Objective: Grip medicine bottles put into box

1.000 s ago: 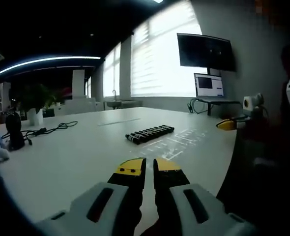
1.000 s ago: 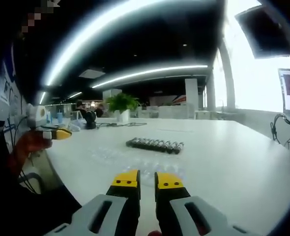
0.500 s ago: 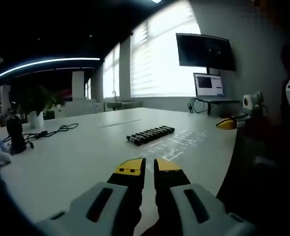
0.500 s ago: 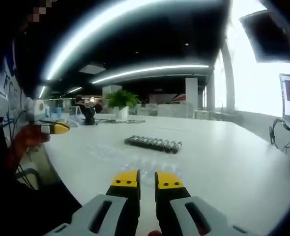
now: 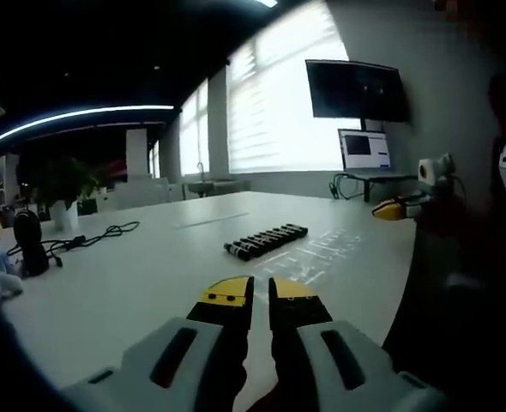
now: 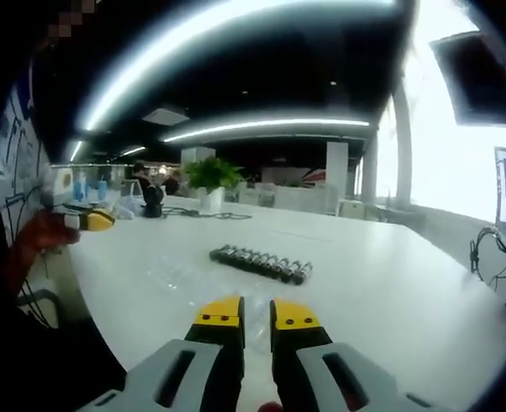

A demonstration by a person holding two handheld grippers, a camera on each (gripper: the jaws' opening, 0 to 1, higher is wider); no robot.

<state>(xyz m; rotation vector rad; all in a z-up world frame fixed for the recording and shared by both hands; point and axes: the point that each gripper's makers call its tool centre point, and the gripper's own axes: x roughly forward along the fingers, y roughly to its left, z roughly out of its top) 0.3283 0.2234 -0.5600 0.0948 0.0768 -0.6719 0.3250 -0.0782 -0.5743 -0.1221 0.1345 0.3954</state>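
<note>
Left gripper view puts your left gripper (image 5: pixel 260 296) low over the white table (image 5: pixel 124 275), its yellow-tipped jaws nearly together and holding nothing; ahead and well apart lies a tight row of small dark medicine bottles (image 5: pixel 266 241), with a clear compartmented box (image 5: pixel 322 253) just beside it, contents too faint to tell. In the right gripper view, your right gripper (image 6: pixel 257 316) is likewise nearly closed and empty, the bottles beyond it.

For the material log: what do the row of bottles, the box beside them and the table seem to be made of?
Bottles: dark, glossy, likely glass or plastic; too small to tell.
Box: clear plastic tray, seemingly; glints, table shows through.
Table: white, smooth, probably laminate; soft window reflections.
</note>
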